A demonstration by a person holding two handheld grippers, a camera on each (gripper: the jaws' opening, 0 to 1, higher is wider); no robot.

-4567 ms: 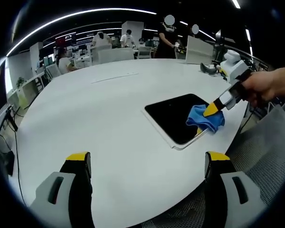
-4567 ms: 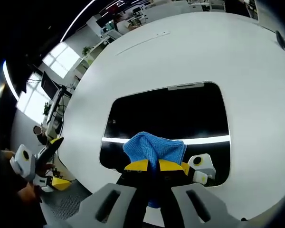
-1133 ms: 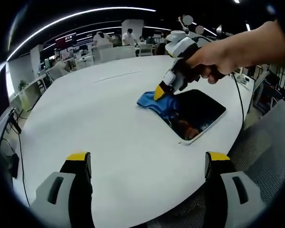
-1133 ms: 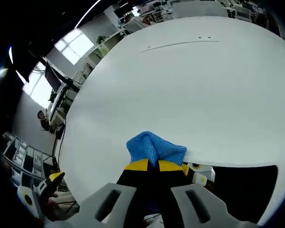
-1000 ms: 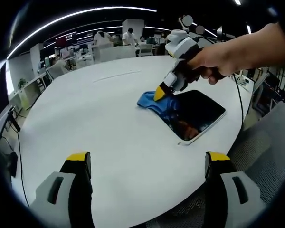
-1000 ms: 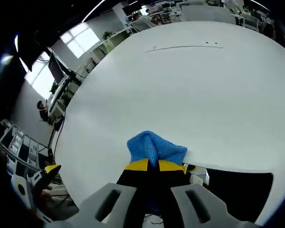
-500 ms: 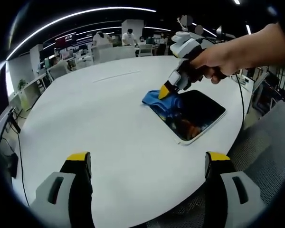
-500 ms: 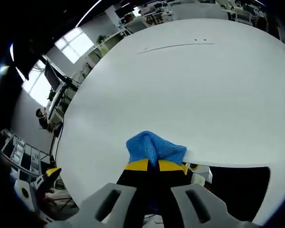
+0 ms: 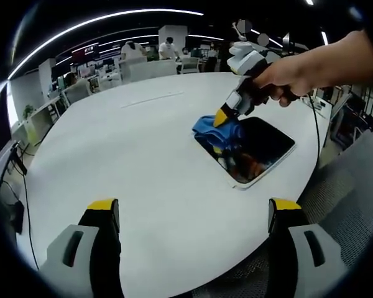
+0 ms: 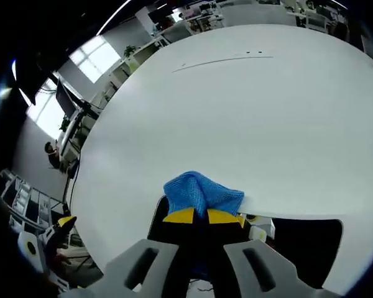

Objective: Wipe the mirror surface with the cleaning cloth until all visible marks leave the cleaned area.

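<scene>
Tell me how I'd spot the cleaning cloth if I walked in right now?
Find the big round white table, then the dark rectangular mirror lying flat near its edge. The cloth is bunched at one end of the mirror, pinched in the yellow-tipped right gripper that a hand holds. It is the bright blue thing on the white tabletop.

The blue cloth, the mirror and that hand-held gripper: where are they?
Blue cloth (image 9: 212, 125), left gripper view, its folded top.
Mirror (image 9: 267, 141), left gripper view, dark glass.
Right hand-held gripper (image 9: 222, 117), left gripper view, yellow tips.
</scene>
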